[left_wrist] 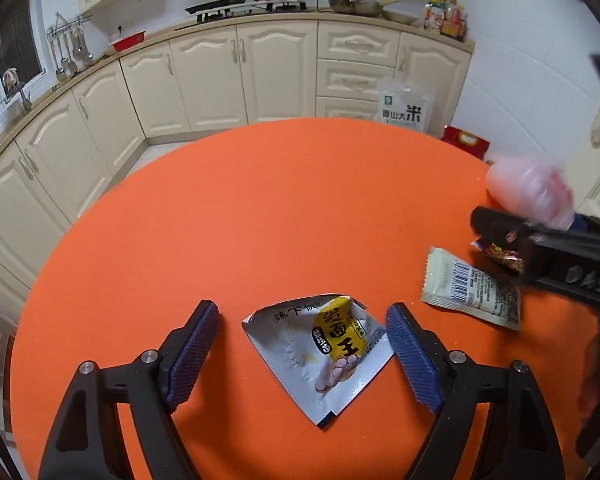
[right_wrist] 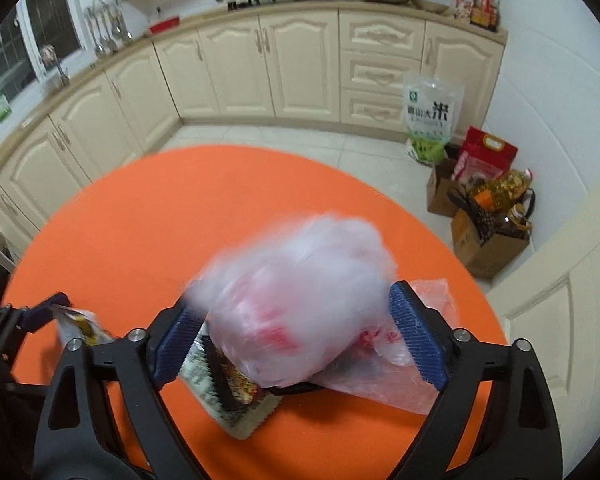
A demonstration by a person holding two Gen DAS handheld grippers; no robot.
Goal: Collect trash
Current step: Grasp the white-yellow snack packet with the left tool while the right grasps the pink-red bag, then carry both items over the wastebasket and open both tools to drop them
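A: Left wrist view: the left gripper hangs over the orange bench with its fingers spread wide, and a torn silver sachet lies flat between them. Neither pad touches it.

B: So that one isn't picked up yet. What about the other hand?

A: On the right wrist view, the right gripper also has its fingers wide apart. A puffy pink plastic bag sits in the gap, blurred. I see no pad pressing on it, so I'd call it loose, not gripped.

B: Anything else lying about?

A: A pale packet with a barcode just past the left gripper's right-hand finger, and a dark, shiny wrapper under the bag, near the right gripper's left-hand finger. Both rest on the bench.

B: Anything inside the bag?

A: Red shapes show through it, but I can't say what they are. My guess is we're early: three pieces out in the open, nothing held.
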